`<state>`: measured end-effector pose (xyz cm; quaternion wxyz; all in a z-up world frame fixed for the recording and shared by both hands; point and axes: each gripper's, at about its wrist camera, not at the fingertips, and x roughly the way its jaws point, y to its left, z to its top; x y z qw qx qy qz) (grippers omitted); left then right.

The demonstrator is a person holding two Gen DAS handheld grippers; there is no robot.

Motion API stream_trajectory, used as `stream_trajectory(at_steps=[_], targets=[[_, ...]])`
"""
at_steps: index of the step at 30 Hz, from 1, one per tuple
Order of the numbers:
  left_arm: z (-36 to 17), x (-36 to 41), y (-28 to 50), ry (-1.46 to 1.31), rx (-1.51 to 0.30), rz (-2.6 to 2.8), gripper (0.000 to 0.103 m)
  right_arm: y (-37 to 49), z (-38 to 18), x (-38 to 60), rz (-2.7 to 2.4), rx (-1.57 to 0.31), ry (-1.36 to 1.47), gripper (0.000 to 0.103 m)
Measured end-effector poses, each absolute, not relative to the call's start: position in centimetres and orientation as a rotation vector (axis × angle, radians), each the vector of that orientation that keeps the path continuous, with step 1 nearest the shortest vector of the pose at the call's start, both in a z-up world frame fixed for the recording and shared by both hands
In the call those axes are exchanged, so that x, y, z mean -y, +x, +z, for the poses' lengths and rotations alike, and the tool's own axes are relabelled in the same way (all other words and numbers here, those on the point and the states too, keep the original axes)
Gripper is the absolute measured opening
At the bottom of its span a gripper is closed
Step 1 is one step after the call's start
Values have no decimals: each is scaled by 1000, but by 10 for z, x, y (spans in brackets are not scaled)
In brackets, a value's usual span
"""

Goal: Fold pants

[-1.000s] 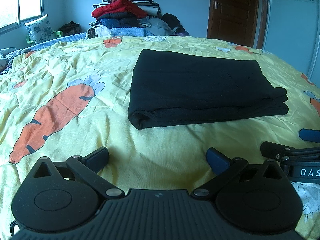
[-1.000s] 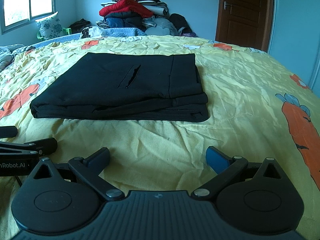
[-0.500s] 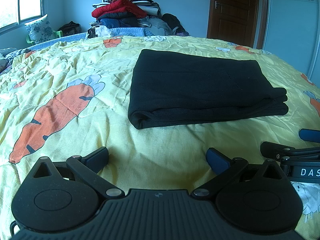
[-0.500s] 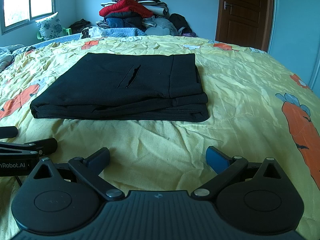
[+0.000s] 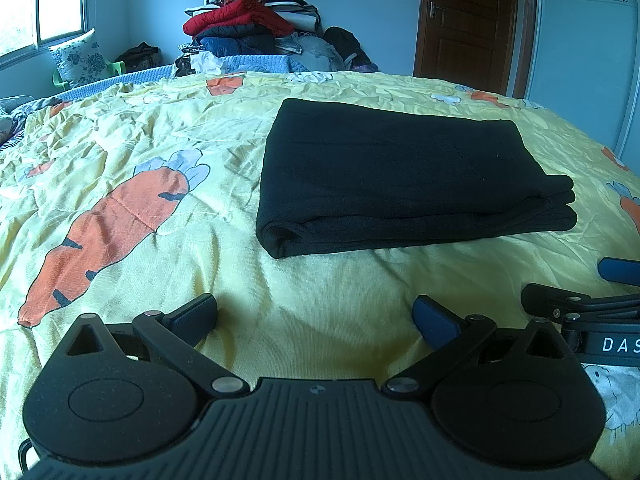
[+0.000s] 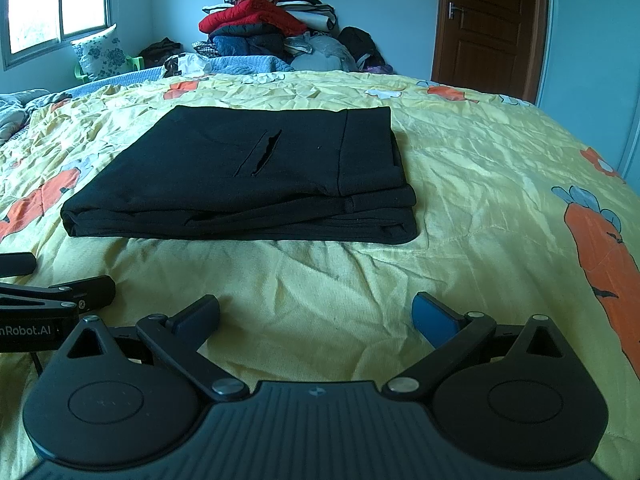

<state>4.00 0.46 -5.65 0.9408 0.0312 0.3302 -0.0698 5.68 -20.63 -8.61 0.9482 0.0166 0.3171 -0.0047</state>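
The black pants (image 5: 400, 172) lie folded in a flat rectangle on the yellow carrot-print bedspread (image 5: 160, 184); in the right wrist view the pants (image 6: 248, 176) show a slit pocket on top. My left gripper (image 5: 316, 316) rests low on the bed, short of the pants, open with nothing between its fingers. My right gripper (image 6: 316, 316) sits beside it, also open and empty, short of the pants' near edge. Each gripper shows at the edge of the other's view: the right gripper (image 5: 576, 284) and the left gripper (image 6: 60, 280).
A tall pile of clothes (image 5: 248, 20) stands at the far end of the bed. A brown door (image 5: 464, 20) is at the back right. A window and a floral pillow (image 5: 78, 62) are at the back left.
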Motion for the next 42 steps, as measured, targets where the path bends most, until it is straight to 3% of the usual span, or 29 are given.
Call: stream_trajectory(at_steps=[42], targets=[[-57, -5, 40, 64, -674, -142, 103, 55, -87, 206, 8, -645, 17, 103]])
